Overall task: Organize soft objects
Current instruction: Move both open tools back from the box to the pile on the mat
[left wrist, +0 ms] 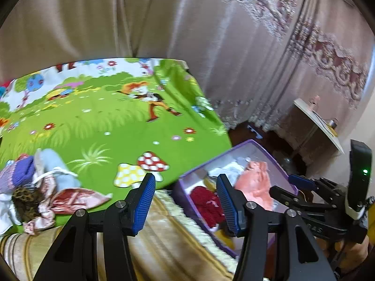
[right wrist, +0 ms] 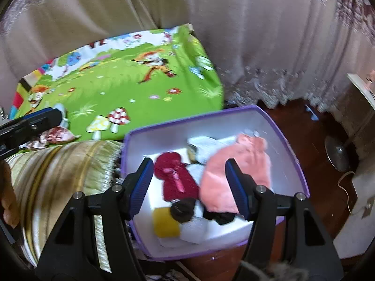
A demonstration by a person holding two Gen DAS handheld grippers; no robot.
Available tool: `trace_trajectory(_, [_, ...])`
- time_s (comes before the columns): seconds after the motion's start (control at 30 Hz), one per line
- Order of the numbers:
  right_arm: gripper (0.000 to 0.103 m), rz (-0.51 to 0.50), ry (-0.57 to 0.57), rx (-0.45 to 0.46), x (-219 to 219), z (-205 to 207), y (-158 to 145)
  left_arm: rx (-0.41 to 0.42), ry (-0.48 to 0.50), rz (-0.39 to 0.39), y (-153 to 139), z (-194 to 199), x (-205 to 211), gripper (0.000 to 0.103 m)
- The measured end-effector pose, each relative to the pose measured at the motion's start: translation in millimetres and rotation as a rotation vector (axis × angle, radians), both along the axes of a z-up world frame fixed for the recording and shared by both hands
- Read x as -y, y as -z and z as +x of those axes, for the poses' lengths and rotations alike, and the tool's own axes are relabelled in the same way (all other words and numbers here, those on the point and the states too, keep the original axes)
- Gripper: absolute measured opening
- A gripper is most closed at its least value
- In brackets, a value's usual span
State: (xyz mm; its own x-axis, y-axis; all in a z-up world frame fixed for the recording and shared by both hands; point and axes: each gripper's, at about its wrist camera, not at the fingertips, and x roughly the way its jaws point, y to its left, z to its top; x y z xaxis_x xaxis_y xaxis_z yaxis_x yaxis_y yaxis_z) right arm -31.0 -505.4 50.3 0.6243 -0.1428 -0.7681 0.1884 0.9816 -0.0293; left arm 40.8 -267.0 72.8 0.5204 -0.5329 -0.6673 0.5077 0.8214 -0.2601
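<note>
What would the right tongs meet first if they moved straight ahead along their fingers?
Probably the dark red knitted garment lying inside the purple-rimmed white box. The right tongs stand open and empty over it, with the pink fleece piece just beside. Depth is unclear.

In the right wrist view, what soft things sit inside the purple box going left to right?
Yellow piece → dark red knit → pink garment, all inside the purple box. The white and black pieces overlap the others, so I leave them out.
</note>
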Motion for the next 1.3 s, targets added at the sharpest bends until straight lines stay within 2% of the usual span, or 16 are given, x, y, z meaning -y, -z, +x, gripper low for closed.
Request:
trace_trajectory(0.57, [0.067,0.012,-0.204,0.002,-81,50,-7,-0.026,-0.242,-0.034,1,43,-107,0.055])
trace_trajectory(0.83, [0.067,0.014,-0.279,-0.012,-116,77,-4,-0.047,-0.360,0.002,7,68,-166,0.055])
trace_trajectory(1.03, [0.067,0.018,-0.327,-0.030,-138,94,1,-0.093,-0.445,0.040,16,94,-209,0.055])
trace_trajectory(1.2, [0.067,0.029,-0.359,-0.045,-154,108,6,-0.154,-0.458,0.082,27,118,-228,0.055])
trace_trajectory(1.3, [0.067,0.036,-0.379,-0.055,-165,117,10,-0.180,-0.460,0.129,38,132,-232,0.059])
